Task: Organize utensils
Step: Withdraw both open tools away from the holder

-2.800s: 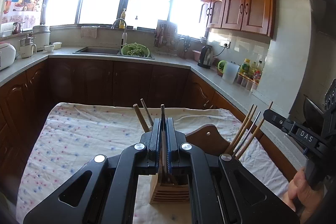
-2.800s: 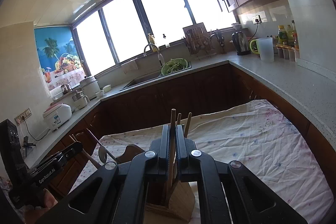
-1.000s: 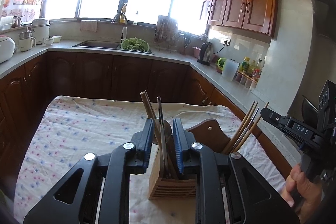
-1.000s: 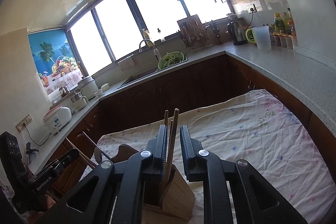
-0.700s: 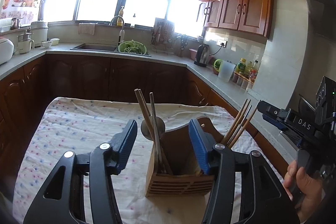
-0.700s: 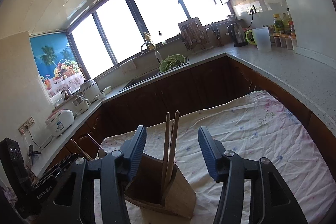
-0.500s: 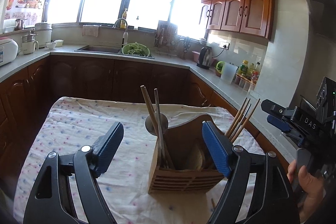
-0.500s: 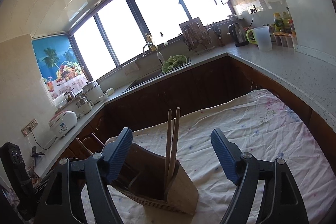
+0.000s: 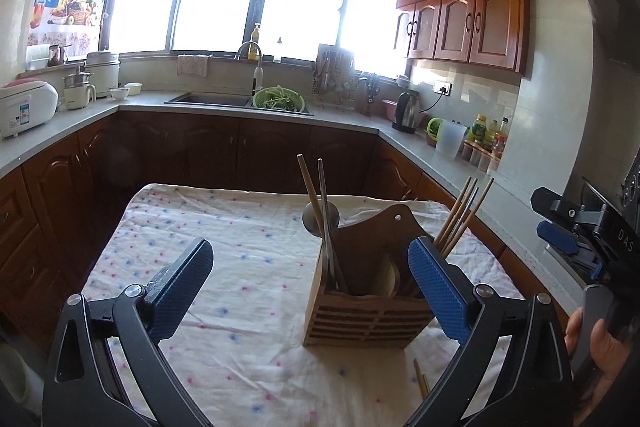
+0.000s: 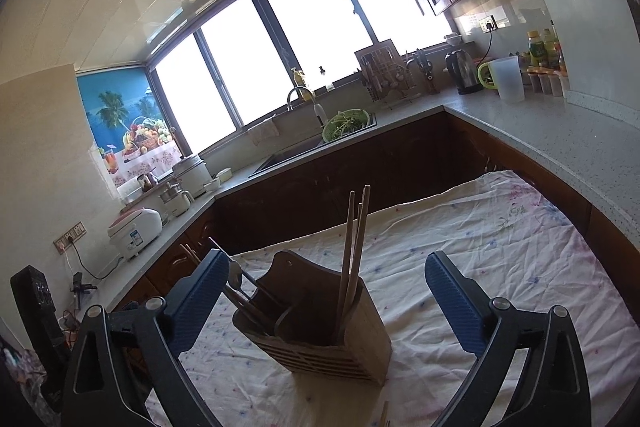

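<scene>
My left gripper [image 9: 310, 281] and right gripper [image 10: 326, 297] both had jaws wide, empty. The wooden utensil caddy [image 9: 366, 293] stood on the table; brushing its leaning chopsticks [image 9: 460, 217] risked tipping it.

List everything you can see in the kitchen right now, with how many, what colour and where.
utensil holder: one, wooden, on the tablecloth
chopsticks: several, wooden, upright in the holder's end compartments
loose chopstick: one, wooden, on the cloth by the holder
tablecloth: one, white with coloured dots, over the table
colander: one, green, by the sink
kettle: one, dark, right counter
rice cooker: one, white, left counter
left gripper: blue-padded jaws wide open, empty
right gripper: blue-padded jaws wide open, empty
</scene>
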`<state>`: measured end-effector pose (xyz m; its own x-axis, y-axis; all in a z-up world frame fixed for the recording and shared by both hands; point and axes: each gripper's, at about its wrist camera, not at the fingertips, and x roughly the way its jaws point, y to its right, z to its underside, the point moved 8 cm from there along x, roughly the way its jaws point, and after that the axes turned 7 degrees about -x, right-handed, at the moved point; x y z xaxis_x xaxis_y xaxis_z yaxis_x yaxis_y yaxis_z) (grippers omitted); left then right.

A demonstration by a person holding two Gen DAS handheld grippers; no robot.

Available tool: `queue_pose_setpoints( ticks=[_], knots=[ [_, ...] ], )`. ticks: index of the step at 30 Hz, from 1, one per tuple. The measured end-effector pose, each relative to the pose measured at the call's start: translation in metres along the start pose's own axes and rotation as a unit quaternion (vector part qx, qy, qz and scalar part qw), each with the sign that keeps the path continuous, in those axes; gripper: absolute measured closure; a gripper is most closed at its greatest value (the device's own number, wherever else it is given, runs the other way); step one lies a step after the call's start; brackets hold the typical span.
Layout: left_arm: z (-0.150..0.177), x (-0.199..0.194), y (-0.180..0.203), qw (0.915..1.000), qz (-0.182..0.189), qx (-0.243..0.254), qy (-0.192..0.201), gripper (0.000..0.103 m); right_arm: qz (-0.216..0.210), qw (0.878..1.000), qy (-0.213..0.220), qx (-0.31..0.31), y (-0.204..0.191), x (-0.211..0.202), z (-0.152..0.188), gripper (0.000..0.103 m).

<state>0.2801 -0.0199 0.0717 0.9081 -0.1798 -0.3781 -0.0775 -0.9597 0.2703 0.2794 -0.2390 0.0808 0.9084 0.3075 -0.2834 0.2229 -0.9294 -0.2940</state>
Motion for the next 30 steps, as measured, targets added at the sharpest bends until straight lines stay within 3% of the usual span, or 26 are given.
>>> queue_pose_setpoints(
  ticks=[20, 30],
  knots=[
    [0.034, -0.080, -0.010, 0.9997, -0.019, 0.003, 0.014, 0.001, -0.020, 1.000, 0.012, -0.020, -0.029, -0.075, 0.038, 0.003],
    [0.025, -0.134, -0.004, 0.9985, -0.007, 0.003, 0.053, 0.000, -0.015, 0.995, 0.062, -0.078, -0.054, -0.129, 0.020, 0.000]
  ],
)
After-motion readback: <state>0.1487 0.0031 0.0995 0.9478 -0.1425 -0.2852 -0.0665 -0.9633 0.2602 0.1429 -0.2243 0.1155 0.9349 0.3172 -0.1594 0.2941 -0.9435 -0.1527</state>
